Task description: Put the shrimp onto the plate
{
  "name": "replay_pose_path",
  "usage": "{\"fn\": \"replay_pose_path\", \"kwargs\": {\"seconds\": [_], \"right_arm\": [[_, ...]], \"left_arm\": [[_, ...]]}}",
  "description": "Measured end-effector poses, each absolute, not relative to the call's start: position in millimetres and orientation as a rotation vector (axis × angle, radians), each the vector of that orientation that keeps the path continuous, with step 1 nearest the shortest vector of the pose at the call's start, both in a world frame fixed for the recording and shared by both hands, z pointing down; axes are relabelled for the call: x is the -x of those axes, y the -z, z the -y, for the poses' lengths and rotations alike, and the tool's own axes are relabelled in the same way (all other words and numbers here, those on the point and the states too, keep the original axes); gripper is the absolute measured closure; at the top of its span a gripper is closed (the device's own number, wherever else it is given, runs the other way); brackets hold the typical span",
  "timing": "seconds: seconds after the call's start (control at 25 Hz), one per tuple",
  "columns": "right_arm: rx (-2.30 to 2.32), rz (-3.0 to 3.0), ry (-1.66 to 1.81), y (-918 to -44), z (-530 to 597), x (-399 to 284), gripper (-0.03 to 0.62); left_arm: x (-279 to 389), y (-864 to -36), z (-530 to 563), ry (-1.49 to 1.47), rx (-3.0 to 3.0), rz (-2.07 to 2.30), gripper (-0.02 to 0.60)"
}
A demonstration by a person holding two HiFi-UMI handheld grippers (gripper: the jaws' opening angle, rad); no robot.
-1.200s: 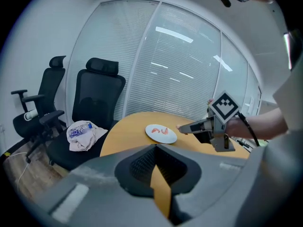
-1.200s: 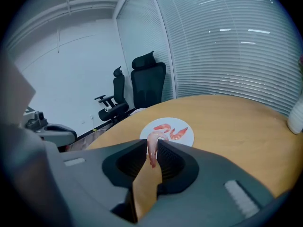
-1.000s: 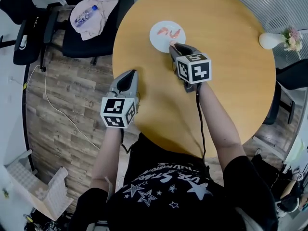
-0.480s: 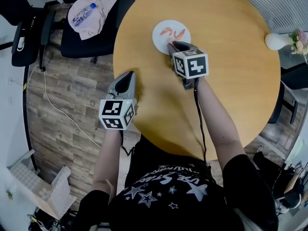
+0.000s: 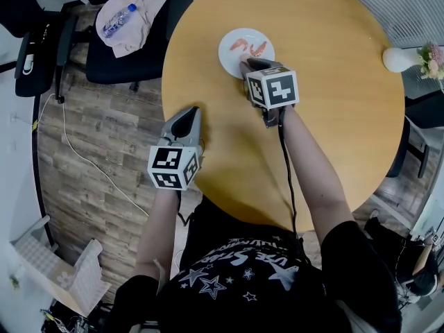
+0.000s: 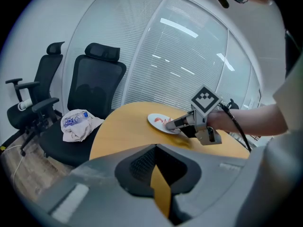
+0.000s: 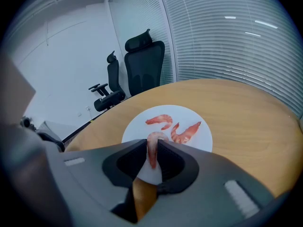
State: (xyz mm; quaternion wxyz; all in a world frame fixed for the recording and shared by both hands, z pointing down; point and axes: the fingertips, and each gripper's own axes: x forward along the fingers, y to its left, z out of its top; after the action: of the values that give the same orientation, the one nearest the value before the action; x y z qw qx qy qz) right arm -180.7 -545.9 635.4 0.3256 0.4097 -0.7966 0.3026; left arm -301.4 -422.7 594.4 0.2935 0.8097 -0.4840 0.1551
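Note:
A white plate [image 5: 231, 60] lies at the far side of the round wooden table [image 5: 333, 116], with two pink shrimps [image 5: 240, 44] [image 5: 259, 48] on it. My right gripper [image 5: 248, 64] hovers at the plate's near rim, shut on a third shrimp [image 7: 152, 151] that hangs curled between its jaws. In the right gripper view the plate [image 7: 139, 129] lies just under and beyond the jaws, with the two shrimps [image 7: 160, 120] [image 7: 186, 132] past the held one. My left gripper [image 5: 187, 112] stays over the table's left edge, jaws together and empty; its view shows the right gripper [image 6: 176, 125] at the plate [image 6: 155, 119].
A white vase with flowers [image 5: 397, 59] stands at the table's right edge. A black office chair [image 5: 142, 50] left of the table carries a crumpled cloth and a water bottle [image 5: 119, 20]. White boxes [image 5: 52, 269] sit on the wooden floor at lower left.
My right gripper with the shrimp has edged slightly toward the plate's near rim. The left gripper has drifted a little toward the person.

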Motion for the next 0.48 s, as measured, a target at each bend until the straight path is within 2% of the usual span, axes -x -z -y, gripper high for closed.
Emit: {"fn": "replay_pose_path", "kwargs": {"seconds": [0.32,0.48], "right_arm": [[-1.037,2.054,-0.817,-635.0,546.7,181.1,0.513],[-1.022,2.053,-0.828,-634.4,544.7,184.5,0.484]], "left_arm": [[289.4,-596.3,416.2,-0.415,-2.163,1.254,0.580],[289.3,-593.8,413.2,-0.402,-2.160,1.250,0.580]]}}
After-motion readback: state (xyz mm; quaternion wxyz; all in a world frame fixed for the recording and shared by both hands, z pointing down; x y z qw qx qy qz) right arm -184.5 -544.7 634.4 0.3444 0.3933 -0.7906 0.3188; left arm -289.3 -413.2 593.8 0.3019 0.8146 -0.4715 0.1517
